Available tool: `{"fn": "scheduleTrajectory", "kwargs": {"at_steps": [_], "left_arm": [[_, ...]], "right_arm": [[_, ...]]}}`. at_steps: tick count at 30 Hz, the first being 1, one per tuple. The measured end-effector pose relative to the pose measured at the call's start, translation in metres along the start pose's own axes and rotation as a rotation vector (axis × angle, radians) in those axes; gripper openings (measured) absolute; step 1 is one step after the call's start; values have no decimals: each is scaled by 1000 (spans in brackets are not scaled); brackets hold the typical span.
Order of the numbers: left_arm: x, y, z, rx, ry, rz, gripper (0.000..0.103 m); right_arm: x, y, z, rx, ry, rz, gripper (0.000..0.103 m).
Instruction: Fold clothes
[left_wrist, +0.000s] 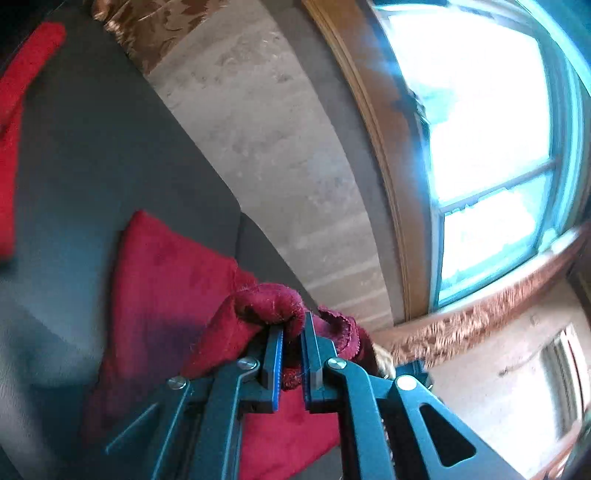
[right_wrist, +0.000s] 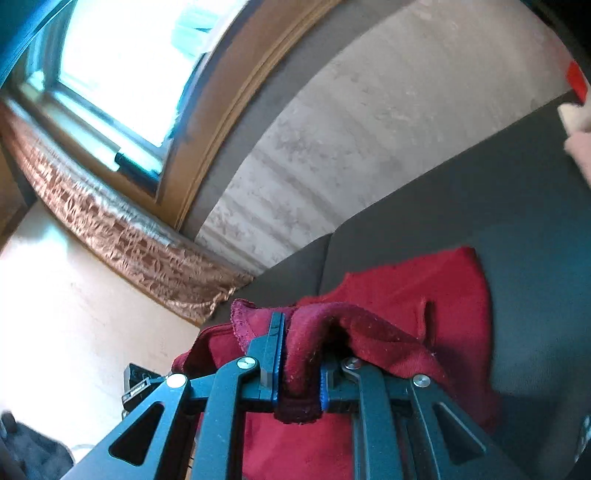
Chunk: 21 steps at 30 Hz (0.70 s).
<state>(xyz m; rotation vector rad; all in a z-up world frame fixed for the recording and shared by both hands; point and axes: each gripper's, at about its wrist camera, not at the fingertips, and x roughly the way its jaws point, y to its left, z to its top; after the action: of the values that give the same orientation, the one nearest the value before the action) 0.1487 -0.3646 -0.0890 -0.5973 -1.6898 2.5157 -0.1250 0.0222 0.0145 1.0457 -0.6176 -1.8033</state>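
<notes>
A dark red fleecy garment (left_wrist: 166, 280) hangs lifted over a dark grey sofa (left_wrist: 92, 147). In the left wrist view my left gripper (left_wrist: 293, 328) is shut on a bunched fold of it, with cloth spilling over both fingertips. In the right wrist view my right gripper (right_wrist: 299, 343) is shut on a thick roll of the same red garment (right_wrist: 424, 295), which drapes down between the jaws and hides the right fingertip. The rest of the cloth trails onto the sofa (right_wrist: 498, 206) seat behind.
A bright window (left_wrist: 487, 122) with a wooden frame and a patterned brown curtain (right_wrist: 122, 240) stands beside the sofa. A grey plastered wall (left_wrist: 266, 140) rises behind it. Another red cloth (left_wrist: 22, 96) lies at the far left. A radiator (left_wrist: 565, 376) sits low under the window.
</notes>
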Motion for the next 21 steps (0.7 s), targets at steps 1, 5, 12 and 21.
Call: {"fn": "scheduleTrajectory", "kwargs": {"at_steps": [1,5,12,21], "left_arm": [[7,6,5,-15,1,16,7],[41,38,20,-91,22,106,7],[55,79,18,-176,17,156,8],[25,36,22,-89,-73,127,13]], "right_arm": [[10,-8,4,21,6,-9,16],[49,-49,7,115,54,-73,16],[67,-91,-1,241,45,-21,14],[37,-59,12,202,-5,101,79]]}}
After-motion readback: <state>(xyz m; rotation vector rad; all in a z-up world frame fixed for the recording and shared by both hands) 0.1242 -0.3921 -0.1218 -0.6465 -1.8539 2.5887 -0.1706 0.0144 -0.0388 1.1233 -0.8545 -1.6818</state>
